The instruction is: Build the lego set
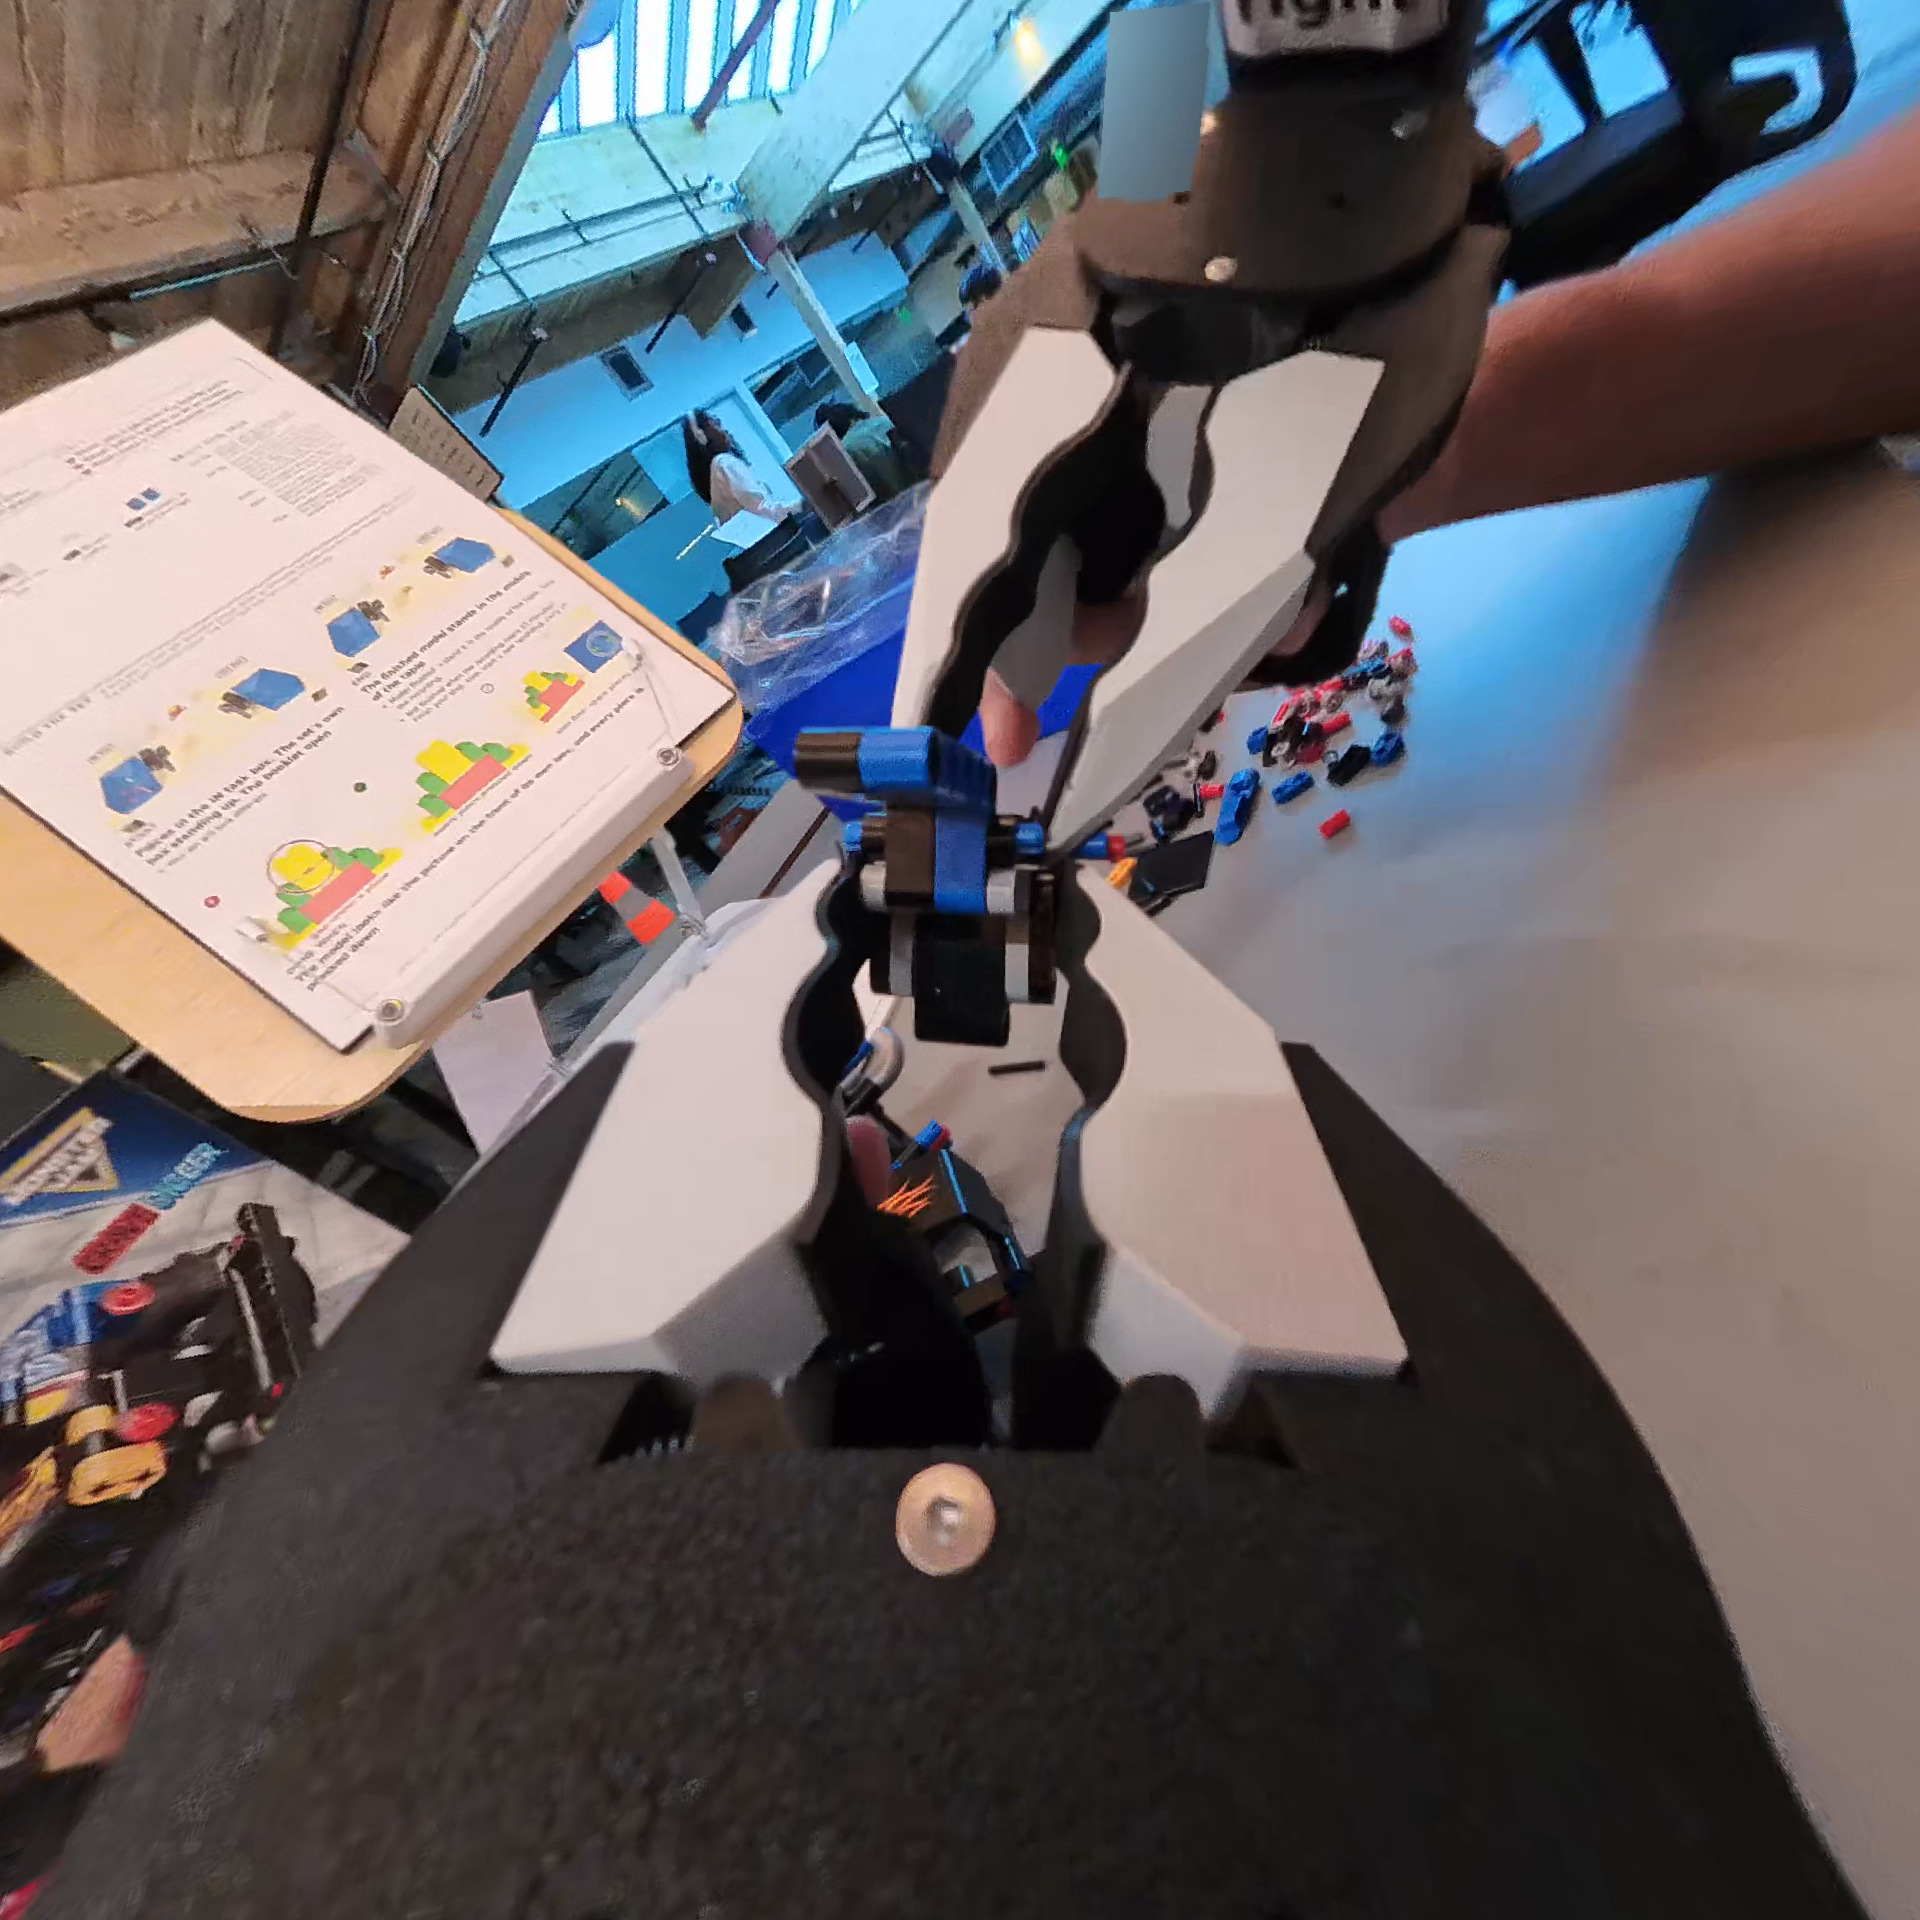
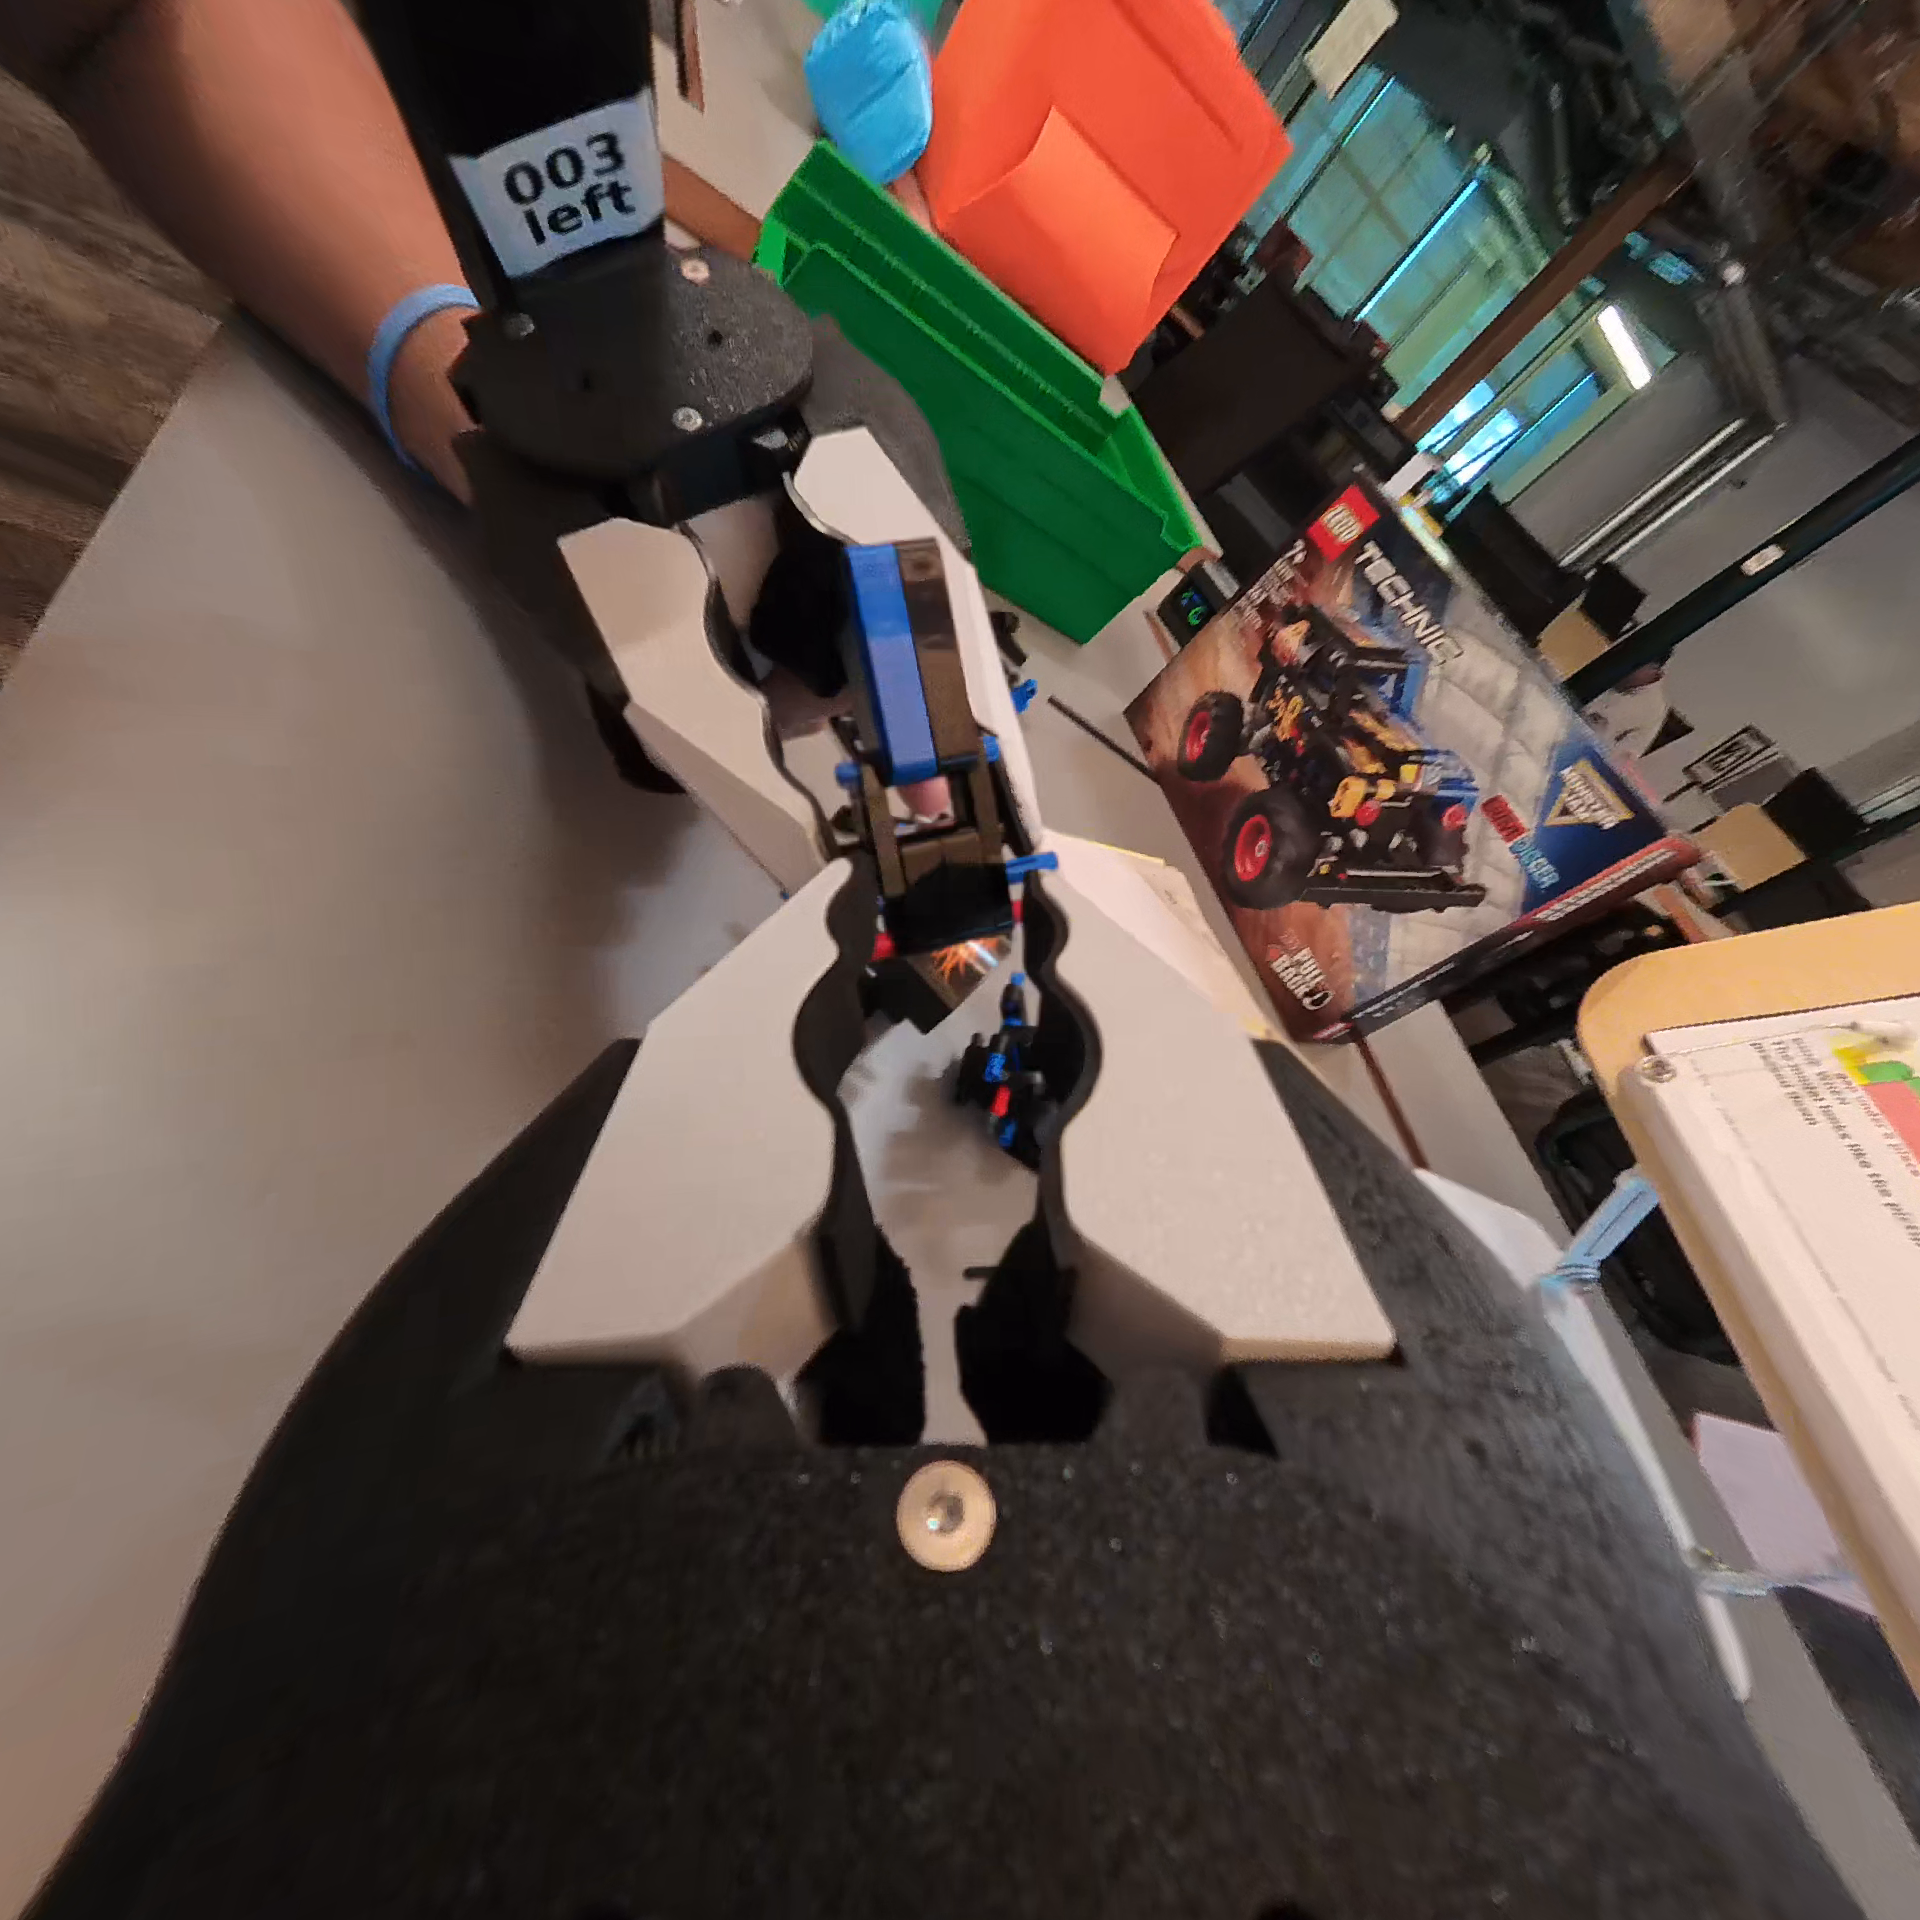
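The left tool (image 1: 951, 914) is gripping the partly built lego model (image 1: 935, 862) between its fingertips, its white fingers closed in on the black, blue and white block of pieces and holding it up off the bench (image 1: 1558, 1039). The right tool (image 1: 1039, 821) is coming in from the far side of the model, tip to tip with the left one; its fingers are standing narrowly apart at the model's edge, and in its own view they are sitting against the model's black lower end (image 2: 940, 914), though blur makes it hard to say whether they are truly clamping it. A bare fingertip is showing between the right tool's fingers (just above the model).

Beyond the model to the right, loose blue, red and black lego pieces (image 1: 1320, 748) are lying scattered on the bench. Left of the model, a printed instruction sheet (image 1: 312, 665) is resting on a tilted wooden board. Below that, the lego box (image 1: 135, 1351) is standing. In the right wrist view, green bins (image 2: 987, 416) and an orange one (image 2: 1091, 156) are sitting behind the model.
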Demonstrator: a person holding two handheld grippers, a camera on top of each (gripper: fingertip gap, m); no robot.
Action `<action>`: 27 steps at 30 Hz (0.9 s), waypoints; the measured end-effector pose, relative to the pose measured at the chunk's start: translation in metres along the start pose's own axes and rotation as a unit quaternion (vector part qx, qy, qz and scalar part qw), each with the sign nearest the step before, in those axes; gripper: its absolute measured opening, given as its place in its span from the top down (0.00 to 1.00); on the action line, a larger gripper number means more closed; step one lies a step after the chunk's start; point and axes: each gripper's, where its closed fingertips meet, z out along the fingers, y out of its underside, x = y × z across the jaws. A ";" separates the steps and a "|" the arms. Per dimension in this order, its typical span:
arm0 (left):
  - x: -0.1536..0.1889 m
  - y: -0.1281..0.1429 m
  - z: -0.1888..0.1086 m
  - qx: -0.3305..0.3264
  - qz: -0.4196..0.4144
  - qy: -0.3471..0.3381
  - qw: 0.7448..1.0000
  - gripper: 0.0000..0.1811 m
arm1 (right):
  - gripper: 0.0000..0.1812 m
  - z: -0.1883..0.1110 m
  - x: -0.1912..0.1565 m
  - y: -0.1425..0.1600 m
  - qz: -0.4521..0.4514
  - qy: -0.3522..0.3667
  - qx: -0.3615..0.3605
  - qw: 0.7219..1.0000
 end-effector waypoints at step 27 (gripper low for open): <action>0.035 -0.001 -0.004 0.010 -0.037 0.105 0.994 0.82 | 0.88 -0.011 -0.033 0.011 0.030 -0.137 0.012 0.990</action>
